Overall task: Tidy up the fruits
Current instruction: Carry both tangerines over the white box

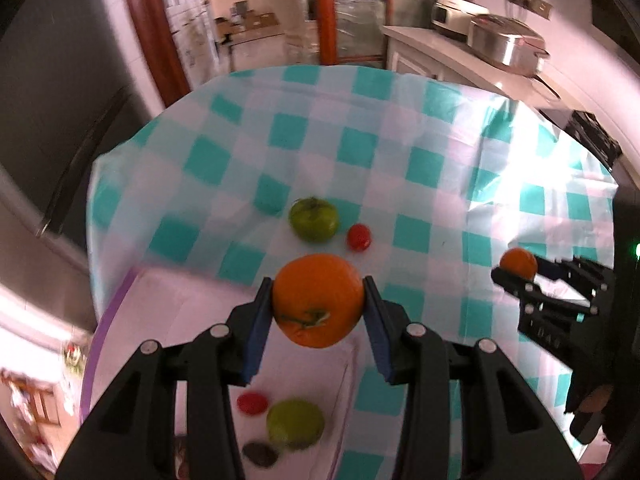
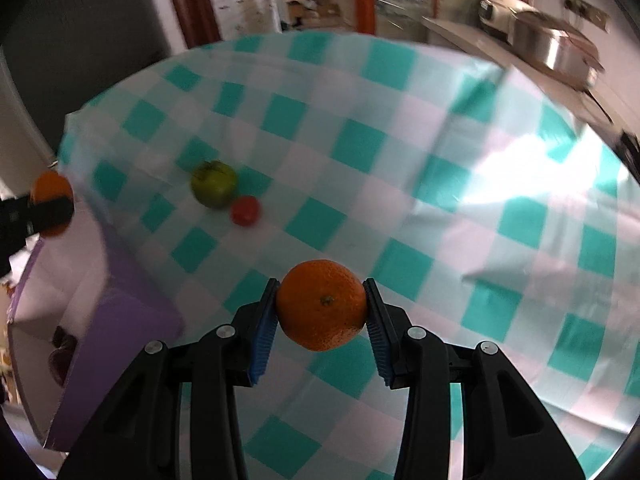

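Note:
My left gripper (image 1: 318, 300) is shut on an orange fruit with a green stem (image 1: 318, 300), held above a purple-rimmed white box (image 1: 120, 292). Inside the box lie a red fruit (image 1: 252, 403), a green fruit (image 1: 295, 423) and a dark one (image 1: 260, 454). My right gripper (image 2: 322, 306) is shut on an orange (image 2: 322, 306) above the checked tablecloth; it also shows in the left wrist view (image 1: 516, 270). A green fruit (image 1: 313, 219) (image 2: 213, 184) and a small red fruit (image 1: 358, 237) (image 2: 245, 210) lie on the cloth.
The table wears a teal and white checked cloth (image 1: 420, 160). A counter with a metal cooker (image 1: 506, 40) stands at the back right. A dark fridge (image 1: 48, 140) stands to the left. The purple box wall (image 2: 120, 312) is at my right gripper's left.

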